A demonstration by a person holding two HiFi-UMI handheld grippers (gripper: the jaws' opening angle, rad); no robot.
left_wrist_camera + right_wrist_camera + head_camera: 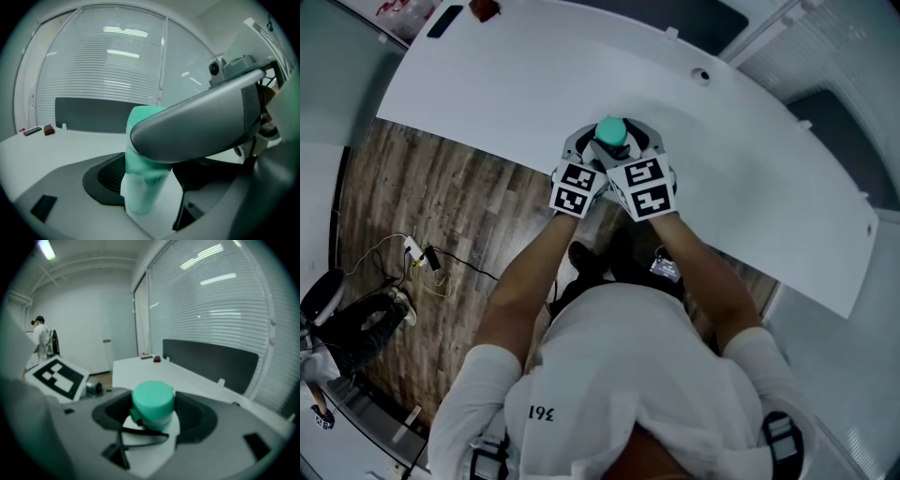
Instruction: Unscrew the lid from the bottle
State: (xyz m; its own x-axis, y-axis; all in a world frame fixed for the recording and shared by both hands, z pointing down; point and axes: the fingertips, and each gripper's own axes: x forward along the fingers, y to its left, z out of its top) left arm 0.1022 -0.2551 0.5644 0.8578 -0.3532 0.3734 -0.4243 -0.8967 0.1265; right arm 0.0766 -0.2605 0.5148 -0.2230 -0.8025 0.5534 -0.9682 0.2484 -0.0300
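The two grippers are pressed close together over the near edge of a big white table (750, 169). Between them is a small bottle (140, 192) with a pale, see-through body and a green lid (152, 399).

The left gripper (150, 187) has its jaws closed in on the body of the bottle, with one dark pad on each side. The bottle looks a bit tilted in the left gripper view. I cannot tell if its bottom touches the table.

The right gripper (152, 416) comes in higher up. Its jaws are snug on the green lid, one pad on each side (the lid fills the gap between them). In the left gripper view, the right gripper's grey jaw lies across the top of the bottle and hides most of the lid.

From the head view the green lid pokes up between the two black-and-white marker cubes (577, 187), which sit side by side.

Far back on the table lie a small red thing (485, 9) and a flat black thing (443, 21). A dark panel (93, 115) stands along the far edge of the table. Under the table is a brown wooden floor (441, 216) with some cables (417, 258) on it.
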